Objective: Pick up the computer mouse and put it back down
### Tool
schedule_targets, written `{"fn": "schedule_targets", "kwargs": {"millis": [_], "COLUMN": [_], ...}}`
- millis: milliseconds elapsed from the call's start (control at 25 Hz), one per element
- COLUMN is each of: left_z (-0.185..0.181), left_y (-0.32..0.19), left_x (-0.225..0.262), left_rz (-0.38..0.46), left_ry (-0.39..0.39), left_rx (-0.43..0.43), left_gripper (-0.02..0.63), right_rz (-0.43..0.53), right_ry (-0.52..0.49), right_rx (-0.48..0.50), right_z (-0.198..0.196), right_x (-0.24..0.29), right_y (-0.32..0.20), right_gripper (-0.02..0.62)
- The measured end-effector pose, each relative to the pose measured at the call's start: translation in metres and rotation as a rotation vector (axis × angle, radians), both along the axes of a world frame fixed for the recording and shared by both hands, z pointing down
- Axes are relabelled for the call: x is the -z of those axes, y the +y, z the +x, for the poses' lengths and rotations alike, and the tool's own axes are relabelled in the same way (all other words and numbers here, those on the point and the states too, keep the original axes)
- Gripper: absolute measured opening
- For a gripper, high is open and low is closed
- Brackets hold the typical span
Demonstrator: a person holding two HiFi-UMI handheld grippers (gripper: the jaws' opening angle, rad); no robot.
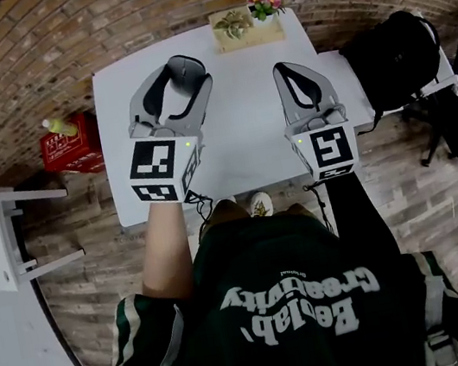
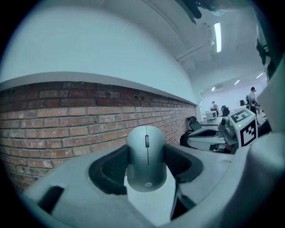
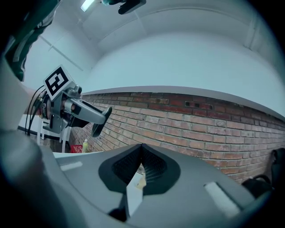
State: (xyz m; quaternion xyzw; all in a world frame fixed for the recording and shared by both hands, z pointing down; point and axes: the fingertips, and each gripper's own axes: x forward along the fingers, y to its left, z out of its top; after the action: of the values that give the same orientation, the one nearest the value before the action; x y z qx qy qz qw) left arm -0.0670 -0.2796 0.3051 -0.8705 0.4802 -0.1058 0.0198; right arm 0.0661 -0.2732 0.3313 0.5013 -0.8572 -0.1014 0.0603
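Head view: two hand-held grippers, each with one marker cube, reach out over one white table [image 1: 247, 135], both forearms extended from the person's body. The left gripper [image 1: 183, 87] grasps the one computer mouse [image 1: 187, 69], which is clear of the tabletop. The right gripper [image 1: 289, 72] hangs alongside, well apart from it. At the table's far edge sits one wooden tray [image 1: 249, 36] with flowers. To the left stands one red crate [image 1: 73, 145] holding a yellow bottle [image 1: 59, 127].

Left gripper view: the grey mouse stands clamped between the two dark pads [image 2: 111, 167], scroll wheel facing the camera (a brick wall [image 2: 67, 120] runs behind).

Right gripper view: the jaws are clenched tip to tip, with nothing between them. The gripper points level toward the brick wall.
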Motion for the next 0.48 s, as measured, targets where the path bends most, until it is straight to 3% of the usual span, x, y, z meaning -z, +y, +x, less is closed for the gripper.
{"fn": "schedule_targets", "kwargs": {"millis": [200, 480], "left_z": [-0.004, -0.001], "left_y": [0.003, 0.005], "left_x": [0.018, 0.018], "left_rz": [0.073, 0.082], "left_ry": [0.025, 0.03], "left_rx": [0.029, 0.025], "left_gripper": [0.264, 0.264], "right_rz": [0.02, 0.017], "right_ry": [-0.008, -0.025], "right_rx": [-0.01, -0.018], "right_z": [0.001, 0.002], "right_x": [0.008, 0.01], "right_y": [-0.001, -0.006], "right_gripper": [0.014, 0.014]}}
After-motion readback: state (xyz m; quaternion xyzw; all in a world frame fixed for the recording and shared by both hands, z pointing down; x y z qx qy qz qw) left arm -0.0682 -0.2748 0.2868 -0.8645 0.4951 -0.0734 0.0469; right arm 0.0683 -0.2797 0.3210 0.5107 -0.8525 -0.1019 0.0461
